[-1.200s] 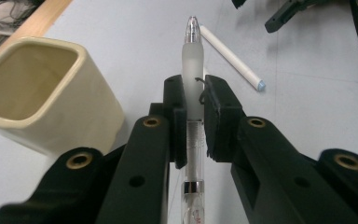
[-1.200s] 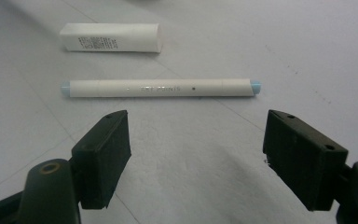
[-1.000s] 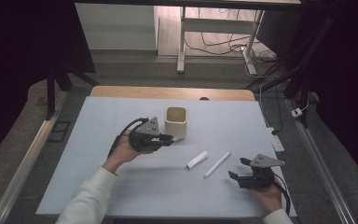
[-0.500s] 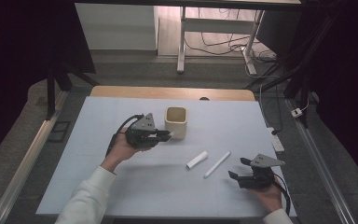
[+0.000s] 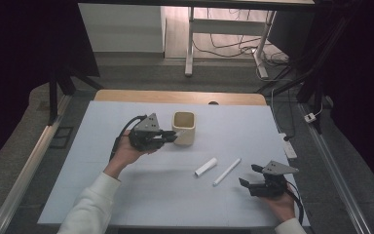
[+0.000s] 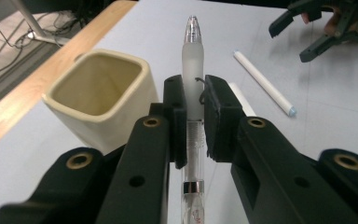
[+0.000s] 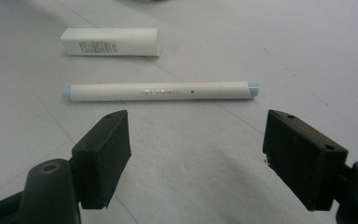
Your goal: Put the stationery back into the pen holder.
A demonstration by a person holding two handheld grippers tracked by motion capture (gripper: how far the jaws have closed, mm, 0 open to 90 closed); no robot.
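Left hand-held gripper point(image 6: 195, 119) clamps a light, stiff, frosted clear plastic pen point(image 6: 193, 70) mid-barrel beside a cream square ceramic cup point(image 6: 100, 91); right hand-held gripper point(image 7: 196, 158) gapes empty.

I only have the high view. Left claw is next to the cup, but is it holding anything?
Observer: Yes. The left claw is shut on a translucent pen, tip pointing away from the hand.
Operator: Is the pen over the cup yet?
Observer: In the left gripper view the cream cup sits off to one side of the pen, its opening unobstructed.
Operator: What are the two white sticks?
Observer: The right gripper view shows a white marker with pale blue ends and, beyond it, a short white tube with printed text.
Operator: Right claw?
Observer: The right claw is open, facing the marker.
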